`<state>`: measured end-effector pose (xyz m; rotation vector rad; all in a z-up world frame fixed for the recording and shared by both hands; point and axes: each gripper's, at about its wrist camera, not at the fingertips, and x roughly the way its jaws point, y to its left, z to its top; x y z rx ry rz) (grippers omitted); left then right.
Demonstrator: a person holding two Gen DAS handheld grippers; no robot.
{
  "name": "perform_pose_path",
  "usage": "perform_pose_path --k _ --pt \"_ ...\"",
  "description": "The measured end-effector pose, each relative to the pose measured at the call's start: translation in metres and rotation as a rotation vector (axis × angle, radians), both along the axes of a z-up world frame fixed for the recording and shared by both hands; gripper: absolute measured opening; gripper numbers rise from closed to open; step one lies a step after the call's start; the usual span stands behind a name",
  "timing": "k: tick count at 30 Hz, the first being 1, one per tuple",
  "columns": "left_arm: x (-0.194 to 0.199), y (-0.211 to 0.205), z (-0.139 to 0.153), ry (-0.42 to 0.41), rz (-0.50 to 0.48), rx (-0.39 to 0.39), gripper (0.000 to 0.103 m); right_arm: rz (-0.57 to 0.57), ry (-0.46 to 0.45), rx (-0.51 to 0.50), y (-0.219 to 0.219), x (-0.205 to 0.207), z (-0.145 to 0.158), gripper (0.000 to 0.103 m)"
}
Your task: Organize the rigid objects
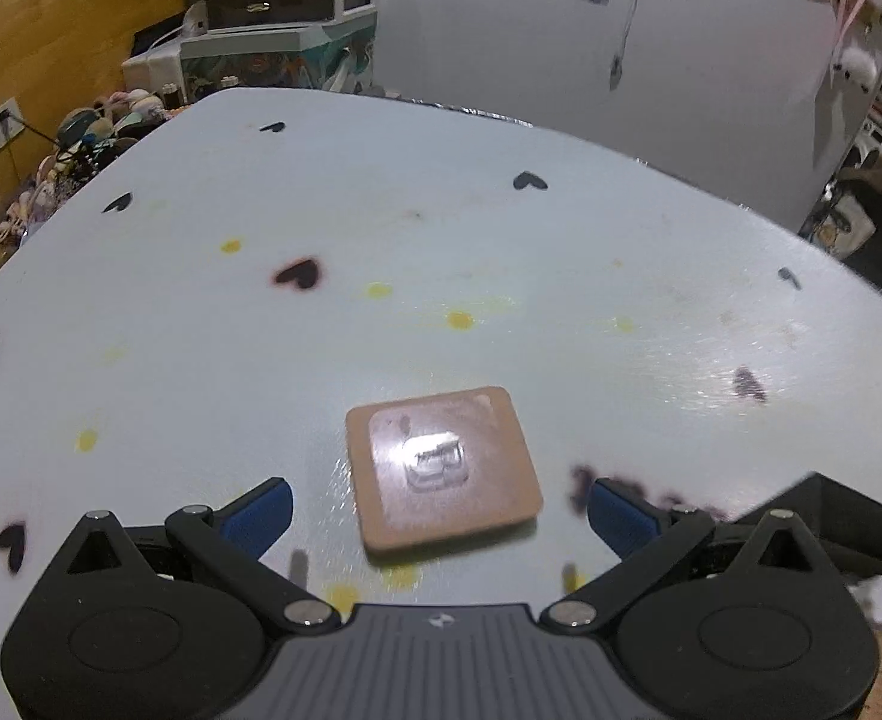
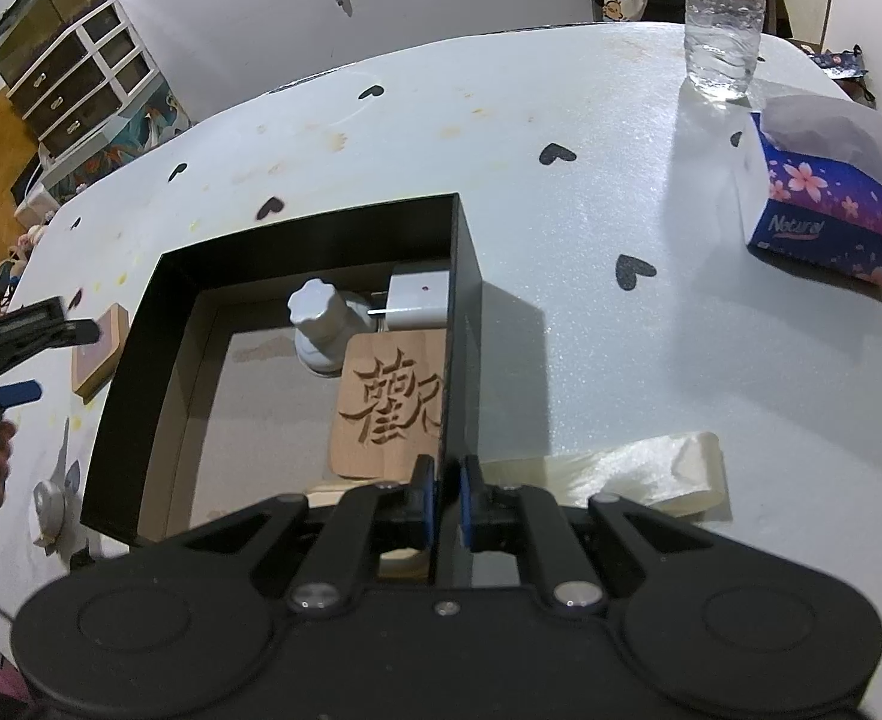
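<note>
We work on a big white table [image 2: 591, 210] with little black hearts on it. Next comes the black box [image 2: 297, 228], which sits open near us so hard things can go inside. Our right claw [image 2: 447, 501] is pinched together on the box's right wall; we think we hold it this way so the box will not slide while we fill it. A tissue box [image 2: 831, 222] and a water bottle [image 2: 720, 18] stand far off at the right, well apart from the job. Inside the box, a wooden board [image 2: 390, 402] with a carved sign lies flat against the right wall. Beside it at the back are a white jar [image 2: 321, 324] and a white plug block [image 2: 420, 300], so three things look put away already. Outside the box, just beside its left wall, lies a small tan tile [image 1: 444, 471] flat on the table. Our left claw [image 1: 438, 516] hangs over the tile with its blue fingers [image 1: 258, 516] wide apart, one on each side, not touching it. It looks ready to close on the tile and carry it to the box.
</note>
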<state>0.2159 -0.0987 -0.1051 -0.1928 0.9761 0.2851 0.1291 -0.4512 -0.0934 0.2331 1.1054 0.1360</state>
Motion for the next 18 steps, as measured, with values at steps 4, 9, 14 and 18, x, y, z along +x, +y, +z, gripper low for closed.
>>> perform_pose_path --k 4,9,14,18 --pt "0.014 -0.006 -0.012 0.022 -0.015 0.040 0.103 -0.002 0.002 0.000 -0.001 0.000 0.000 0.009" --pt "0.017 -0.006 -0.025 0.057 -0.023 0.099 0.103 -0.011 0.006 0.005 -0.001 0.000 0.000 0.009" --pt "0.004 0.008 -0.028 0.058 -0.012 0.076 0.103 -0.011 0.008 0.004 -0.001 0.001 0.000 0.009" --pt "-0.004 0.019 -0.028 0.050 -0.002 0.078 0.103 -0.010 0.010 0.005 -0.001 0.001 0.000 0.009"
